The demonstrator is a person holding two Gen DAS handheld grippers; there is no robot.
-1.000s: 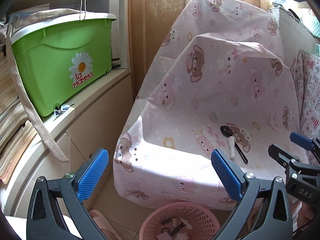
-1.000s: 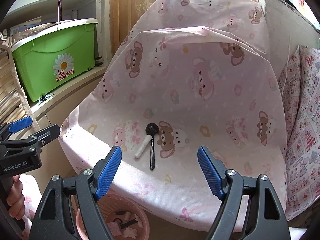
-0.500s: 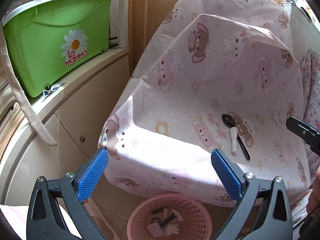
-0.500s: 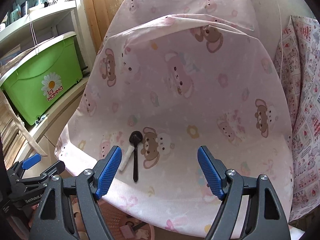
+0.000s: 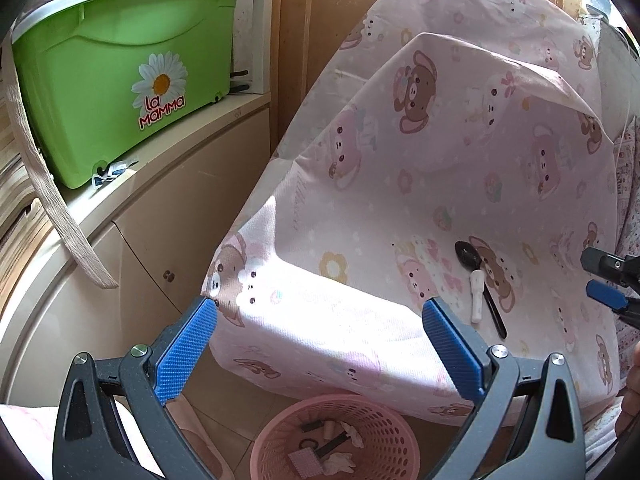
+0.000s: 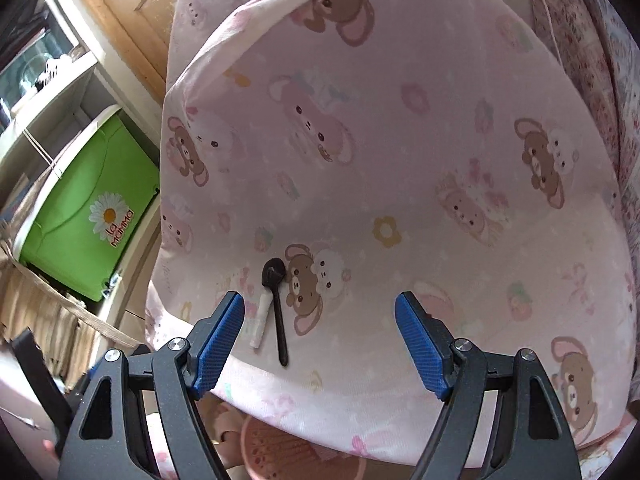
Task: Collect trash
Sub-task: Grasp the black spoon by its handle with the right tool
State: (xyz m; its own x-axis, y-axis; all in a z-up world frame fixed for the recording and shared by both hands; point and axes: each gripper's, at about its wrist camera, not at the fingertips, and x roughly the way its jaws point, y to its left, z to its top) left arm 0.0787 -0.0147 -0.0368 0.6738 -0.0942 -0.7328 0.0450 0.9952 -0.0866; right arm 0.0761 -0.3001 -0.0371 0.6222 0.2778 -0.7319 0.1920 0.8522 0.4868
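A black plastic spoon (image 6: 275,308) and a small white tube-like scrap (image 6: 261,319) lie side by side near the front edge of a seat covered in pink bear-print cloth (image 6: 400,184). My right gripper (image 6: 319,340) is open and empty, hovering just in front of them. The spoon (image 5: 478,285) and scrap (image 5: 477,296) also show in the left wrist view, right of my left gripper (image 5: 320,344), which is open and empty above a pink mesh bin (image 5: 336,436) on the floor. The bin holds several bits of trash.
A green "La Mamma" plastic box (image 5: 120,80) sits on a beige cabinet (image 5: 140,220) to the left. A wooden door (image 5: 312,20) stands behind the seat. A patterned cushion (image 6: 600,40) is at the right. The right gripper's tips (image 5: 608,280) enter the left view's right edge.
My right gripper has moved closer to the spoon and scrap and tilted over the seat. My left gripper has dropped lower toward the bin. Both stay open.
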